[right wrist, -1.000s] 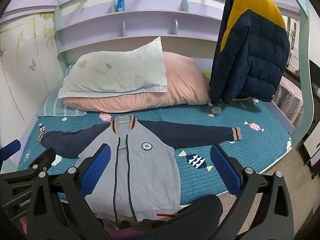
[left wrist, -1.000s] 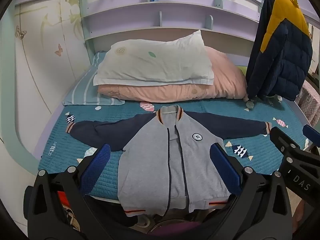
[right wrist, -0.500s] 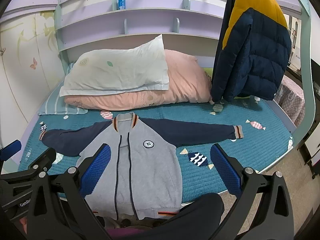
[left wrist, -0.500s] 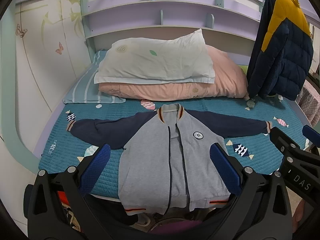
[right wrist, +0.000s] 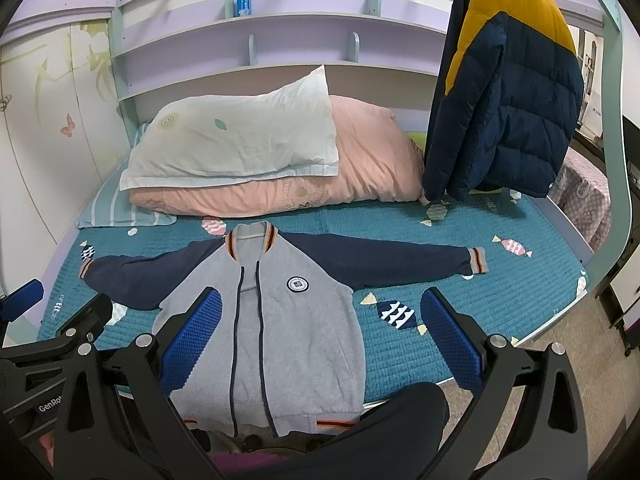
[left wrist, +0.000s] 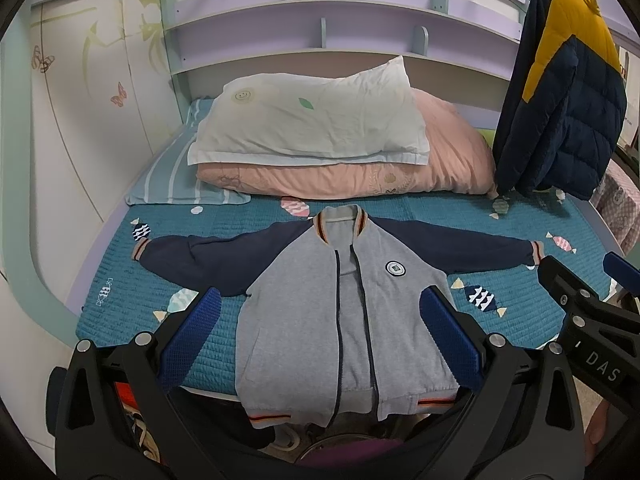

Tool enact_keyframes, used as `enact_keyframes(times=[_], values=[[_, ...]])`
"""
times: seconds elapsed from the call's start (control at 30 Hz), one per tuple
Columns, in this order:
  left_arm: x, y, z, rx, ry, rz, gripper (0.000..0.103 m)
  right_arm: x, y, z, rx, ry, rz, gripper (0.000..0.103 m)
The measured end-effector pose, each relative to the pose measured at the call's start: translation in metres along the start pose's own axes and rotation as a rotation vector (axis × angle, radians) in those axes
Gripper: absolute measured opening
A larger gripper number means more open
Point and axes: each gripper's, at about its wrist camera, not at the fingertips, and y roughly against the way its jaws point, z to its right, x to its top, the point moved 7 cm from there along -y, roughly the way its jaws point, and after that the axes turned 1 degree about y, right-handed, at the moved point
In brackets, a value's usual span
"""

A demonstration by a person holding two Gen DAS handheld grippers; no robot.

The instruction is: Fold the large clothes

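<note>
Jacket lies flat, front up, on the bed. Sleeves spread wide to both sides; zipper partly undone; hem hangs over the near bed edge. Collar points toward a pillow stacked on a pink quilt. Puffer coat hangs at far right.

Left hand-held gripper: released, fingers wide apart, above the jacket's lower body, nothing held.
Right hand-held gripper: released, fingers wide apart, over the jacket's right half, nothing held.
</note>
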Motion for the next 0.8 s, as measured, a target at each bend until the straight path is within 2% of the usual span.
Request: enact_keyframes(times=[0.8], values=[[0.0010,0.0001,-0.0014,0.000,0.000,-0.003,0.099,0.0009,-0.0001,-0.0015,0.000,0.001,-0.006,0.096]])
